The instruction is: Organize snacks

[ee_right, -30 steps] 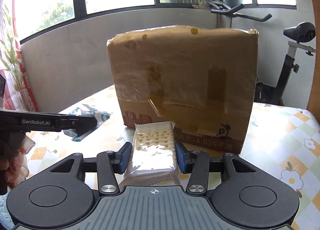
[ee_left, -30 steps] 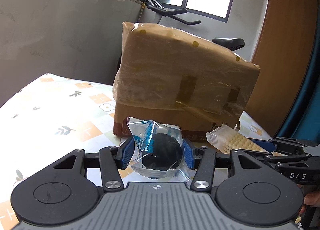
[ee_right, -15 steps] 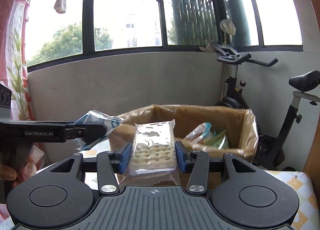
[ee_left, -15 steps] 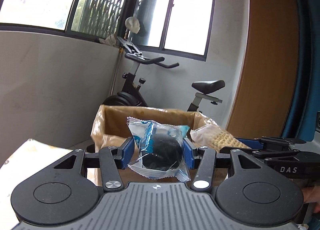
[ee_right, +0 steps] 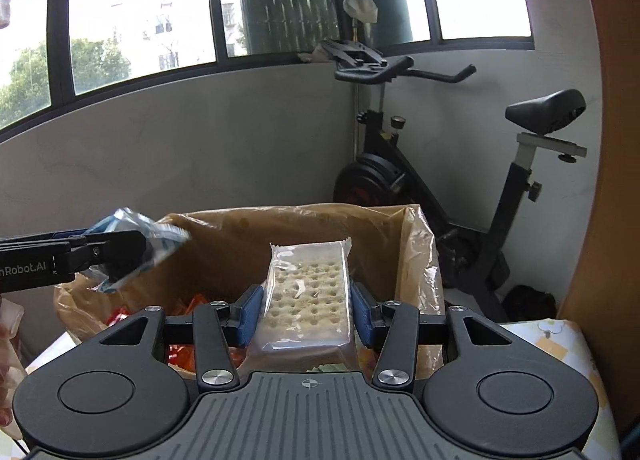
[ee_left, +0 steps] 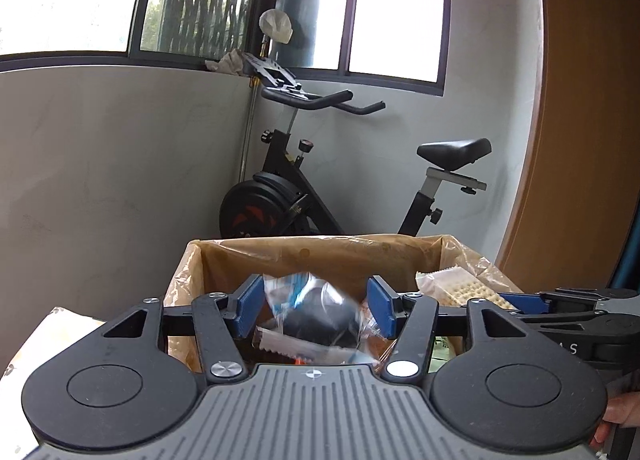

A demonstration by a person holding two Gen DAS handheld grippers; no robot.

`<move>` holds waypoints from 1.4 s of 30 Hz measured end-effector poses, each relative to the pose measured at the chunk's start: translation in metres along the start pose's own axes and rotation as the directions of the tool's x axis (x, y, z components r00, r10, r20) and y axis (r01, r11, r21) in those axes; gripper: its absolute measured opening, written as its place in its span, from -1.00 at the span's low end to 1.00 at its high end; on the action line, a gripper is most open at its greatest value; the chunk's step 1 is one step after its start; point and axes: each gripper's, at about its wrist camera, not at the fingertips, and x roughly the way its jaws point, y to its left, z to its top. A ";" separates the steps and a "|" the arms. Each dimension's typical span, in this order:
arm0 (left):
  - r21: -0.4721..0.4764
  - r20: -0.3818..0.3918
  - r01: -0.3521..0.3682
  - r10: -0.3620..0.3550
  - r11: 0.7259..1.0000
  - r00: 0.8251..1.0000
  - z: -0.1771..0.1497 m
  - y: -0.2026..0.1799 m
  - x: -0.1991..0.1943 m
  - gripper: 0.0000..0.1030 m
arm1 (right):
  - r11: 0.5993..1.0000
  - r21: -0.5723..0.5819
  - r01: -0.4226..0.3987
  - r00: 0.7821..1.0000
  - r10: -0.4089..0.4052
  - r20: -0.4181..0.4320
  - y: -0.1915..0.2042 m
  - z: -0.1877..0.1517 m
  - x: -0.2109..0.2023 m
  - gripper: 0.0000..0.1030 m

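An open cardboard box [ee_left: 320,252] lined with clear plastic stands just ahead of both grippers. My left gripper [ee_left: 316,308] hangs over its opening and its jaws are opening. The clear packet with a dark round snack [ee_left: 316,320] is blurred and tilted between the blue pads, with a gap on each side. From the right wrist view that packet [ee_right: 160,236] shows at the left gripper's tip [ee_right: 100,252]. My right gripper [ee_right: 306,314] is shut on a clear pack of pale dimpled crackers [ee_right: 308,288] above the box [ee_right: 248,236].
Orange packets [ee_right: 188,308] lie inside the box. An exercise bike [ee_left: 304,196] stands behind it against a grey wall under windows. A brown wooden panel [ee_left: 580,140] rises at the right. The patterned tablecloth [ee_right: 560,340] shows beside the box.
Both grippers rose from in front of the box to above its open top. The left jaws spread and the dark snack packet has come loose and tilted. The right grip is unchanged.
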 end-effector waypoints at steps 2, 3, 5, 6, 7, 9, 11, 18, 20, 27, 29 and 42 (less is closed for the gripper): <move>0.003 -0.016 -0.017 0.017 1.000 1.000 0.000 0.003 0.000 0.63 | 1.000 -0.001 0.019 1.000 -0.019 0.003 0.000 -0.002 0.000 0.00; 0.004 -0.017 -0.023 0.023 1.000 1.000 0.001 0.004 -0.002 0.68 | 1.000 0.003 0.025 1.000 -0.025 0.012 0.000 -0.002 -0.004 0.15; 0.002 -0.018 -0.041 0.041 0.999 0.999 0.003 0.008 -0.010 0.78 | 1.000 0.012 0.023 0.999 -0.024 0.022 -0.001 -0.002 -0.011 0.32; 0.000 -0.022 -0.053 0.053 0.999 0.998 0.005 0.009 -0.013 0.79 | 1.000 0.011 0.023 0.999 -0.023 0.024 -0.001 -0.002 -0.016 0.36; -0.001 -0.028 -0.062 0.062 0.998 0.998 0.006 0.011 -0.016 0.81 | 1.000 0.009 0.026 0.999 -0.026 0.024 -0.002 -0.001 -0.020 0.43; 0.002 -0.038 -0.078 0.078 0.997 0.996 0.010 0.012 -0.022 0.81 | 0.999 0.004 0.036 0.999 -0.036 0.033 0.000 0.002 -0.030 0.61; 0.000 -0.032 -0.091 0.091 0.996 0.995 0.014 0.012 -0.033 0.82 | 0.999 0.000 0.032 0.998 -0.032 0.055 0.003 0.004 -0.043 0.71; -0.007 0.003 -0.111 0.111 0.994 0.994 0.025 0.004 -0.082 0.88 | 0.998 -0.031 0.061 0.989 -0.056 0.134 0.027 0.015 -0.107 0.99; -0.001 0.010 -0.113 0.113 0.994 0.994 0.026 0.001 -0.099 0.91 | 0.998 -0.019 0.058 0.985 -0.054 0.163 0.033 0.017 -0.127 0.99; 0.029 0.045 -0.176 0.175 0.984 0.984 0.025 -0.014 -0.157 0.92 | 0.998 0.008 0.066 0.975 -0.066 0.212 0.047 0.015 -0.186 0.99; 0.040 0.072 -0.176 0.173 0.984 0.982 0.026 -0.017 -0.173 0.92 | 0.996 -0.001 0.088 0.973 -0.086 0.215 0.052 0.014 -0.198 0.99; 0.048 0.143 -0.186 0.177 0.981 0.974 0.035 -0.032 -0.233 0.92 | 0.995 -0.002 0.104 0.963 -0.100 0.248 0.078 0.004 -0.261 0.99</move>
